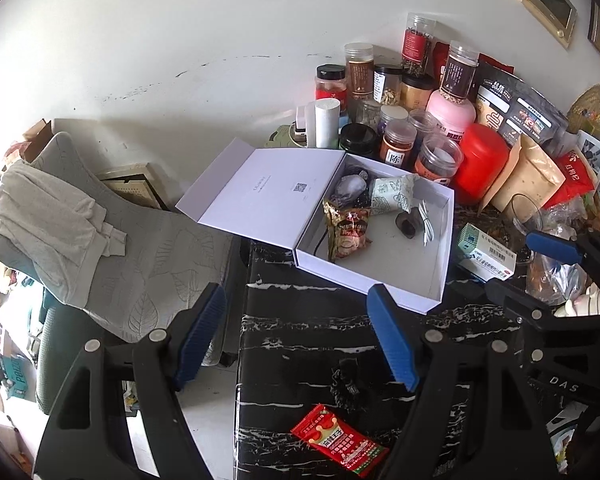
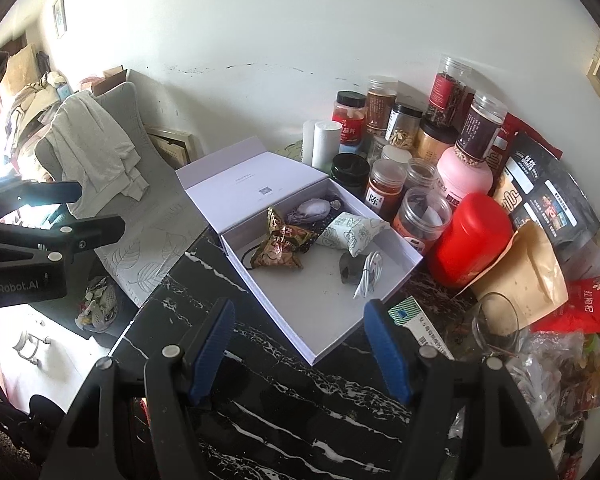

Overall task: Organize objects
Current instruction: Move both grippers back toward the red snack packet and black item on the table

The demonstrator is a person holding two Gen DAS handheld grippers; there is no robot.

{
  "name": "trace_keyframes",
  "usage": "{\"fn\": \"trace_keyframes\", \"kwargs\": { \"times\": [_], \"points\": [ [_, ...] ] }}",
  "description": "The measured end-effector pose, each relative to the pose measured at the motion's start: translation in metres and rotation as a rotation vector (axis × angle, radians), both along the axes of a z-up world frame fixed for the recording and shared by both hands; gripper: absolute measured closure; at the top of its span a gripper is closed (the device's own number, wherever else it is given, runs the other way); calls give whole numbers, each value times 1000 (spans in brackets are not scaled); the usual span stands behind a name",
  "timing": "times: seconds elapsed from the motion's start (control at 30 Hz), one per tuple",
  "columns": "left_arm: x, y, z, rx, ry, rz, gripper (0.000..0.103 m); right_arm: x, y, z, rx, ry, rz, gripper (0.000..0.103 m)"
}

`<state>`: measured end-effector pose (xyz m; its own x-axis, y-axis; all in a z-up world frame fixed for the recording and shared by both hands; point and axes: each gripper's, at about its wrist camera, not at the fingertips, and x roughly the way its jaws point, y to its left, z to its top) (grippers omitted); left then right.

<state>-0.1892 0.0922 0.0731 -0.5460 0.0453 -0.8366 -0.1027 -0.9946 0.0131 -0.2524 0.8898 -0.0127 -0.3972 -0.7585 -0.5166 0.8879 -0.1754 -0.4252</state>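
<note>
Both tools are up over the black marbled bench (image 1: pixel 300 344), and both are empty. The left tool (image 1: pixel 296 336) has its blue pads spread wide, hovering above the bench's near edge. The right tool (image 2: pixel 300 346) is spread just as wide, nothing between its fingers, with the white gift box (image 2: pixel 332 320) straight ahead.

That box (image 1: pixel 400 272) sits open on the bench, its lid (image 1: pixel 260 196) folded flat and hanging past the bench edge. Inside lie a brown snack packet (image 2: pixel 282 246), a pale leaf-print pouch (image 2: pixel 354 230), a silvery wrapped item (image 2: pixel 312 210) at the back, a dark round piece (image 2: pixel 350 270) and a coiled white cable (image 2: pixel 368 276) touching it.

Still out on the bench: a red snack packet (image 1: pixel 338 440) lies flat near the left tool, well apart from the box. A white-and-green medicine carton (image 1: pixel 484 254) rests just beside the box's right wall. Behind, jars and a red canister (image 2: pixel 472 240) crowd the wall.
</note>
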Motion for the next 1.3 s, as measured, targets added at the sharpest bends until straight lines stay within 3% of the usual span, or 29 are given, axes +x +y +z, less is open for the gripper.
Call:
{"fn": "trace_keyframes", "kwargs": {
  "times": [0.3,0.67,1.3],
  "points": [
    [51,-16,-16,-30,-27,130,31,14,9,-20,1,-3,86,35],
    [107,-21,-61,13,-92,347,31,19,6,-53,56,16,235,35],
    [153,-28,-144,78,-168,455,31,15,-22,-122,176,2,322,35]
  ]
}}
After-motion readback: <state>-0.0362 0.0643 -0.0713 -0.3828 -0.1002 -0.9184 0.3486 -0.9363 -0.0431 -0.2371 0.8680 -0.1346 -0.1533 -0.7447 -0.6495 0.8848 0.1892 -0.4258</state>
